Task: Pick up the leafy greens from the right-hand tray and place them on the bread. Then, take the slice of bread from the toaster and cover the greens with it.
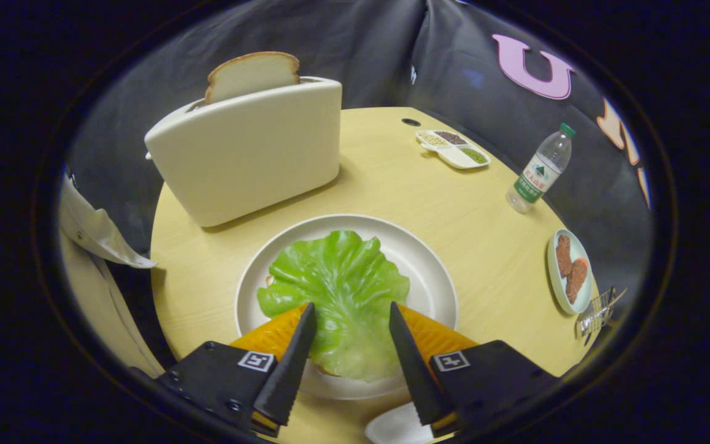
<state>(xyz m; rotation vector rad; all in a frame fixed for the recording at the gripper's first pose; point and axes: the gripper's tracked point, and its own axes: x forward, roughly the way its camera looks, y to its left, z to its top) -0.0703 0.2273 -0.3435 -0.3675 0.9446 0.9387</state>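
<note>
A green lettuce leaf [336, 290] lies spread on the round white plate [432, 271] just ahead of me. It covers a slice of bread whose edge peeks out at the leaf's left side [268, 281]. My gripper [351, 306] is open and hovers over the leaf's near part, one finger on each side, with neither pressing on it. Beyond the plate stands a cream toaster [250, 154], and a slice of bread [254, 74] sticks up from its slot.
The round wooden table [490, 240] also holds a small divided tray of seeds [453, 148], a water bottle [540, 169], a dish of brown patties [571, 271] at the right edge and a white dish [395, 427] under my fingers. A person's sleeve [93, 231] is left.
</note>
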